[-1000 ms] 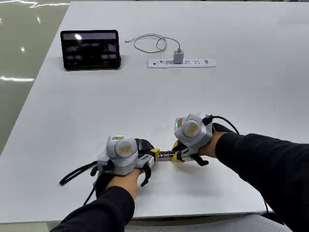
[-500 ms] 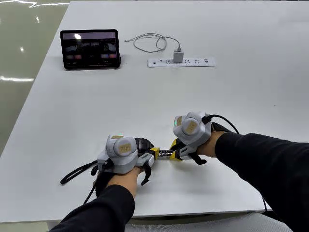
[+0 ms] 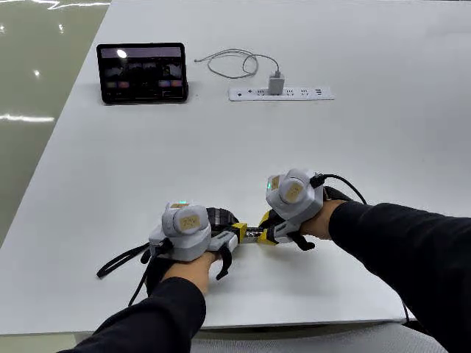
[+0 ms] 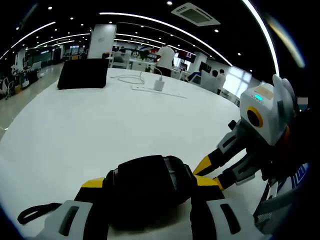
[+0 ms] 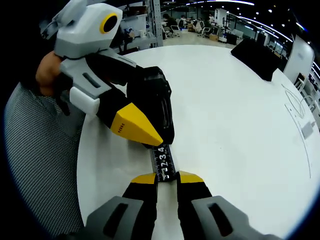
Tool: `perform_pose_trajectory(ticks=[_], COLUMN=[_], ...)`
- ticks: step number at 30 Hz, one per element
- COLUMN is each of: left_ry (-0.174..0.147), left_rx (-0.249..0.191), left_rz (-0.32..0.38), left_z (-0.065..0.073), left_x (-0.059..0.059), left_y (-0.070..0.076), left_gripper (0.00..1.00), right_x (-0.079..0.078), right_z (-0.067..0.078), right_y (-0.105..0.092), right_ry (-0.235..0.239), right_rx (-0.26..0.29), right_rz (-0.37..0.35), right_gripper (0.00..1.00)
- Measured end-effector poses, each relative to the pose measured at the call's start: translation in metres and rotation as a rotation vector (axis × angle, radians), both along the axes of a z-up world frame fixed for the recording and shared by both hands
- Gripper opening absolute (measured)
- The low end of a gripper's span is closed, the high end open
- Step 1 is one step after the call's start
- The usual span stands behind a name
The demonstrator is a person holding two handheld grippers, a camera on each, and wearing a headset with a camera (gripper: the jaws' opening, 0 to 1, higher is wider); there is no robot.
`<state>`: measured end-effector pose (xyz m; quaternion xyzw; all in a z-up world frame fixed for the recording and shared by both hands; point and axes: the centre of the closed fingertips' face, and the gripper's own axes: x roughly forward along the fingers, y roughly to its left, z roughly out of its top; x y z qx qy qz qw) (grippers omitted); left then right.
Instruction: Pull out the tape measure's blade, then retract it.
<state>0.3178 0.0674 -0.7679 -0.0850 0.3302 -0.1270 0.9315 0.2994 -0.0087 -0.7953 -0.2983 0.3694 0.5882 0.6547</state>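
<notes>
Locate the tape measure (image 3: 219,220) near the front edge of the white table (image 3: 309,147), between the two grippers. Note the left gripper (image 4: 150,184) clenched across the black case, one yellow-tipped jaw on each side, with the case lying on the tabletop. Note the right gripper (image 5: 166,178) pinched onto the free end of the blade (image 5: 161,159), jaws drawn almost together with the blade tip between them. Read the blade as pulled out only a short way, printed face up, numerals up to 4 legible in the right gripper view. Take its long axis as running side to side in the head view, roughly parallel to the table's front edge: case to the left, free end pointing right. Note one black strap (image 3: 121,259) lying on the table just left of the left gripper. Farther back, well apart from the blade's line, count one tablet (image 3: 143,71) propped upright at far left, one white power strip (image 3: 298,94) to its right, one white charger (image 3: 277,83) plugged into the strip, and one white cable (image 3: 232,65) looped behind it. Beyond the table, in the left gripper view, note several people (image 4: 165,55) in an open, ceiling-lit room.
</notes>
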Motion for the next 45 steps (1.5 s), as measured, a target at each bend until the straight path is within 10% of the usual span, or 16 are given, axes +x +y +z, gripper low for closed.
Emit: perform_pose_trajectory(ticks=[45], left_ry=[-0.007], left_rx=[-0.02], left_rz=[0.002], left_z=[0.002], left_x=[-0.001], left_y=[0.001], left_gripper=[0.61], right_x=[-0.001], right_z=[0.0], right_y=[0.018], right_ry=[0.012], right_rx=[0.025], right_rz=[0.016], right_gripper=[0.1])
